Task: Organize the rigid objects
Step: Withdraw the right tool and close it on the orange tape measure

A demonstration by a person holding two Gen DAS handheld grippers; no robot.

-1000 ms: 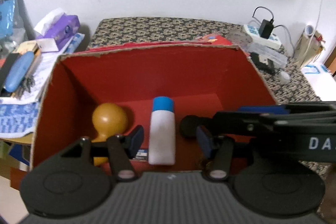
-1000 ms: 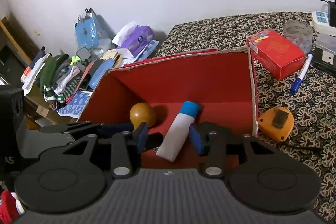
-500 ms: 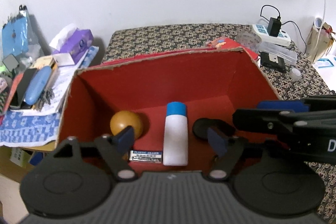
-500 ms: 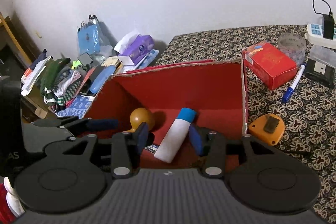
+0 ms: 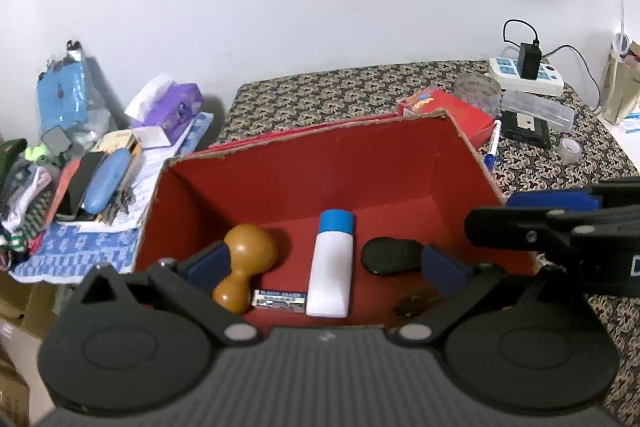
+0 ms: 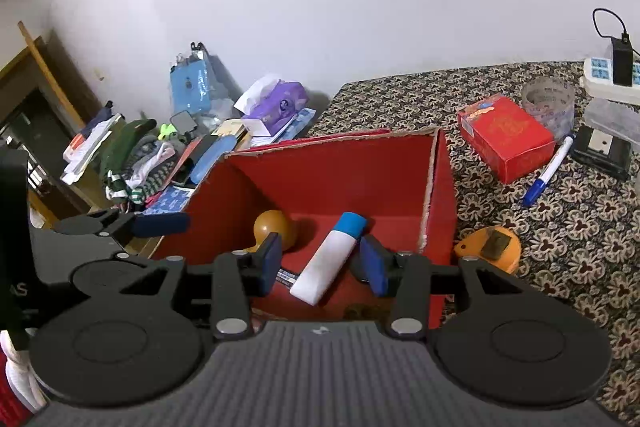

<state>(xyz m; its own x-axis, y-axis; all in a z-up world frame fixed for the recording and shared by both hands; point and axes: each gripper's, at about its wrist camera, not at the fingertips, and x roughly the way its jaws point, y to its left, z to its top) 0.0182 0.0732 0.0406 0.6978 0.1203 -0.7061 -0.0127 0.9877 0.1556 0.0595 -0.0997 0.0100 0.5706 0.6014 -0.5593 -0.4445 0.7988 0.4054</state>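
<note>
A red cardboard box point(image 5: 384, 163) point(image 6: 360, 167) stands open on the patterned table. Inside it lie a white bottle with a blue cap point(image 5: 330, 267) point(image 6: 328, 263), a wooden stamp-like knob point(image 5: 244, 263) point(image 6: 274, 227), a small eraser point(image 5: 279, 299) and a black oval object point(image 5: 390, 255). My left gripper point(image 5: 328, 267) is open and empty above the box's near edge. My right gripper point(image 6: 322, 265) is open and empty, also above the near edge, and its side shows in the left wrist view point(image 5: 560, 227).
On the table right of the box are an orange tape measure point(image 6: 488, 247), a blue marker point(image 6: 548, 173), a small red carton point(image 6: 506, 137), a tape roll point(image 6: 548, 103) and a power strip point(image 5: 528, 77). A cluttered side table point(image 5: 100, 167) stands at the left.
Both grippers have pulled back and up from the box, so more of the table shows. The left gripper's jaws have opened wider. The objects in the box have not moved.
</note>
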